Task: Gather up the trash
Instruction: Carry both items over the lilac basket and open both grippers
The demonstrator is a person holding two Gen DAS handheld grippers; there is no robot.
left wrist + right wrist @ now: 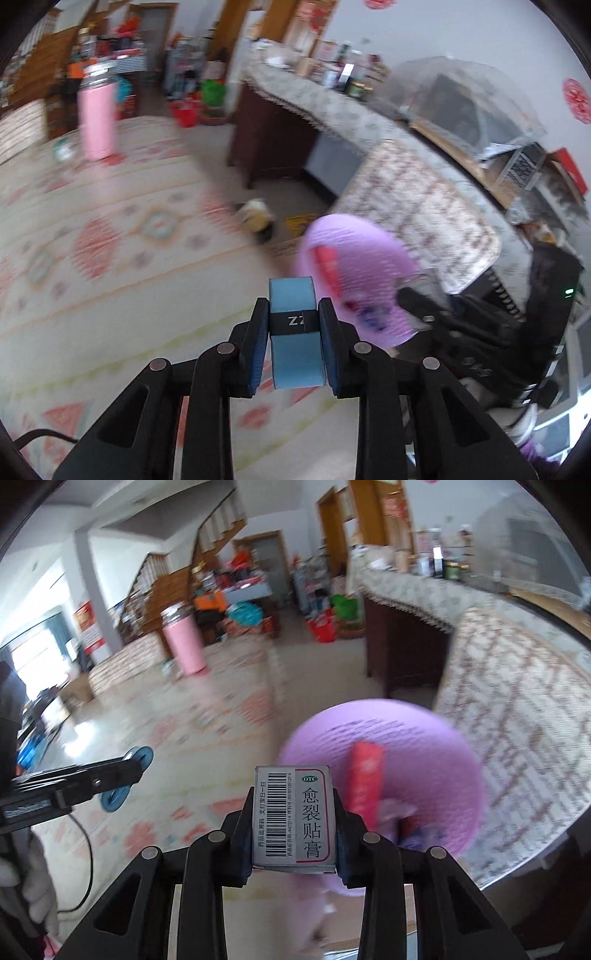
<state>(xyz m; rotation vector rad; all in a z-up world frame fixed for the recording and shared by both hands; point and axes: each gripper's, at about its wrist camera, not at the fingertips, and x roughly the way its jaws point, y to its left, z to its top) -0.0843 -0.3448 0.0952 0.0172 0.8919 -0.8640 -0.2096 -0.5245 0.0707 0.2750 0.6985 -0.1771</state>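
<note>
Carrying both pieces at once, you risk a miss at the purple bin (388, 746) — its mouth is small. Your left gripper (294, 325) has its jaws pinching a blue roll (293, 332); your right gripper (293, 819) clamps a small medicine box (293, 816) just short of the rim. Release either off-centre and it drops onto the patterned table (110, 240) or the floor

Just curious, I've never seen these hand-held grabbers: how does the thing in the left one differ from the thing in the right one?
The blue roll is round and plain, with only a black band; the small box is flat-sided and printed with a barcode and text. The roll is blue; the box is grey-white. Both are clamped between jaws, the roll in the left gripper, the box in the right gripper, near the purple basket.
</note>
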